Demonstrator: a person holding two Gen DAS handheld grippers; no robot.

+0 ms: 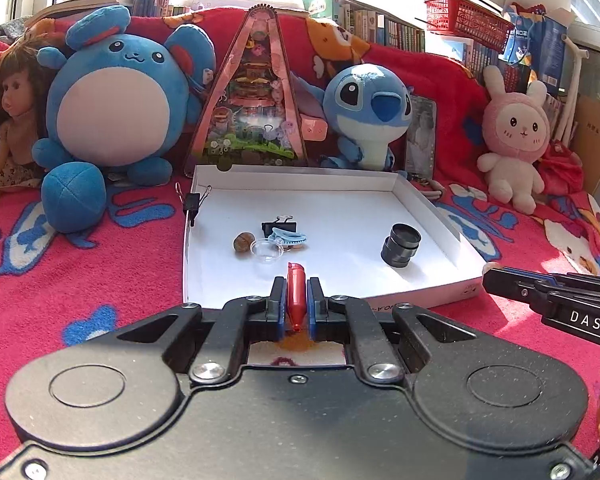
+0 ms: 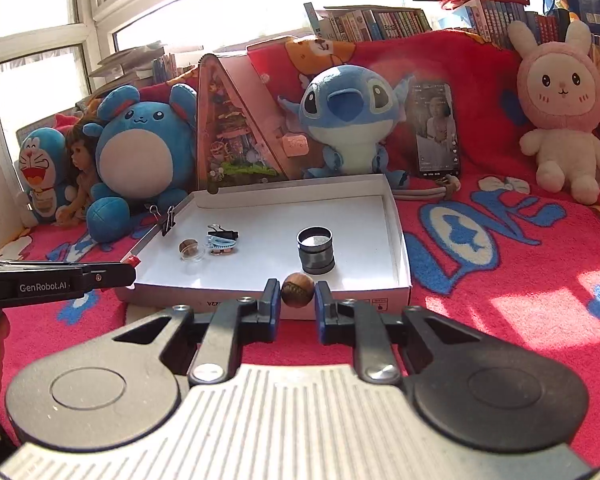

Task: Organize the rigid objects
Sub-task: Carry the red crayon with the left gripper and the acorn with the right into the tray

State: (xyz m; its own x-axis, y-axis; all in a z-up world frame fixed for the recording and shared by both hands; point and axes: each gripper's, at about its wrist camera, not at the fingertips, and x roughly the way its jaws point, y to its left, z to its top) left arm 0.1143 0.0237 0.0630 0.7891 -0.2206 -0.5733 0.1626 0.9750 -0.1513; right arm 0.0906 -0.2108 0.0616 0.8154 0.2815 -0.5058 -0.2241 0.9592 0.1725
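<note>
My left gripper is shut on a red marker-like piece at the near edge of the white box tray. My right gripper has a brown walnut between its fingers at the tray's near edge; small gaps show at the sides of the nut. In the tray lie a black lens cylinder, a second walnut, a clear round lid, a light blue clip and a black binder clip. Another binder clip grips the tray's left wall.
The tray sits on a red patterned blanket. Behind it stand blue plush toys, a doll, a triangular pink diorama, a Stitch plush, a phone and a pink rabbit plush.
</note>
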